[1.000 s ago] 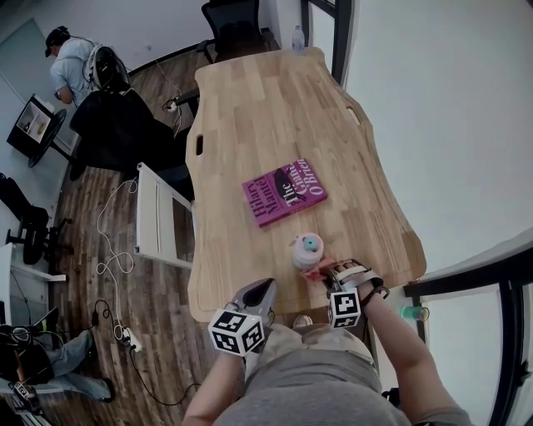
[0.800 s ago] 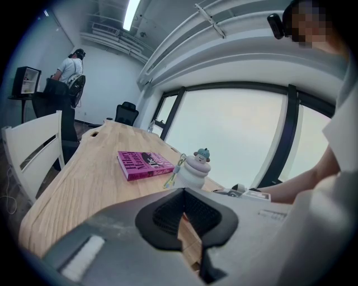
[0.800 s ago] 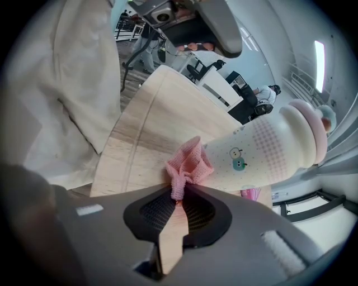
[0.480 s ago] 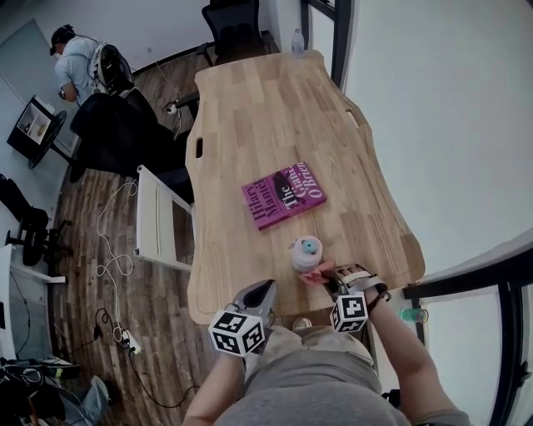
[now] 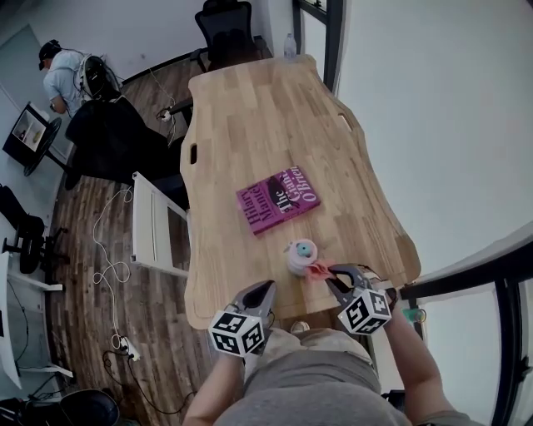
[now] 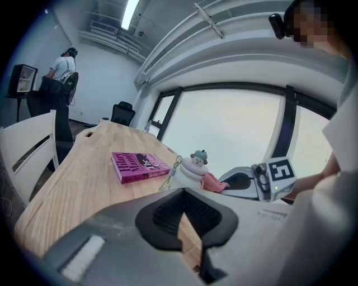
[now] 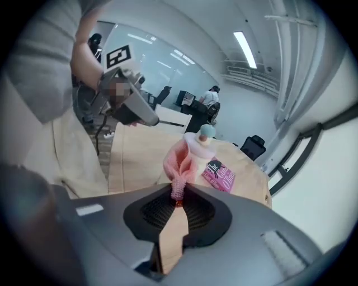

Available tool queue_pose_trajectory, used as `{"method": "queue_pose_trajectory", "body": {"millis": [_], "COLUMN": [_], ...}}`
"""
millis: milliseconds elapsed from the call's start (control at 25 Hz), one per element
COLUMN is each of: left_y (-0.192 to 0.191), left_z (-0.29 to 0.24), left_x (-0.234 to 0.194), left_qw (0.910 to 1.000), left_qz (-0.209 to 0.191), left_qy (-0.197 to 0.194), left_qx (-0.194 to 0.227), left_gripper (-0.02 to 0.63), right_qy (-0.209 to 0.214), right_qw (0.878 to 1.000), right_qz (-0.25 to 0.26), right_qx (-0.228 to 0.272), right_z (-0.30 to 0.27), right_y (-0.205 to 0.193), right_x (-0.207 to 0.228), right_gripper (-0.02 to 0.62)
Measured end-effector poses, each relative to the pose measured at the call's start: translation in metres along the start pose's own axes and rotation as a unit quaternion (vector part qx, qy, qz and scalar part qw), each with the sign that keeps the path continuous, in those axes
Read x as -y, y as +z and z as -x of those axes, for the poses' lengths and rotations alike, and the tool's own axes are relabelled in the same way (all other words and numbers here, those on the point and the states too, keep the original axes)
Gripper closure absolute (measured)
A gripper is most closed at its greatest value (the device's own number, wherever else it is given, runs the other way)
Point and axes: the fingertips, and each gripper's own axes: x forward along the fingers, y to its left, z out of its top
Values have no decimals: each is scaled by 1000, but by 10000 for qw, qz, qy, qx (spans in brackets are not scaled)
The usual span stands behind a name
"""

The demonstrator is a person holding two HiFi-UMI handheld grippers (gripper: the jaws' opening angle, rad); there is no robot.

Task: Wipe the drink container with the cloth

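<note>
Reading what I can first: the magenta book [image 5: 277,201] lying flat mid-table says "Hilary Mantel" and "The Giant, O'Brien". The drink container [image 5: 301,256], a small white bottle with a teal-capped character lid, stands upright near the front edge of the wooden table [image 5: 250,125], just in front of the book. The right gripper [image 5: 331,274] is pinching the pink cloth [image 5: 317,270], which is bunched against the bottle's side (in the right gripper view it hides the bottle's lower half). The left gripper [image 5: 266,287] has its jaws together with nothing in them, off to the bottle's left. A water bottle [image 5: 289,43] and an office chair [image 5: 226,25] sit at the far end. No label shows on the container.
</note>
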Motion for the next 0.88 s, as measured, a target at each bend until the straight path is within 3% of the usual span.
{"method": "queue_pose_trajectory", "body": {"millis": [200,360,520,640,880], "left_y": [2,5,7,5,7], "left_z": [-1,-1,-1,0,-1], "left_x": [-1,-2,-1,-1,0], "left_qw": [10000,10000,10000,10000,10000], "left_qz": [-24,-26,-25,-41,-60], "left_qy": [-24,-17,-29,-17,-9], "left_qx": [25,50,61,39,41], "left_gripper": [604,604,604,604,604], "right_qy": [76,69,234,602,1759], "right_qw": [9945,9787,9442,9132,8556], "right_qz": [-922,-1847,-2965,-3666,-4698], "right_qx": [495,891,1416,1677,1273], "right_z": [21,38,47,44,23], "right_y": [14,22,29,35,28], "right_x": [16,37,61,70,61], "right_gripper": [558,558,558,558,558]}}
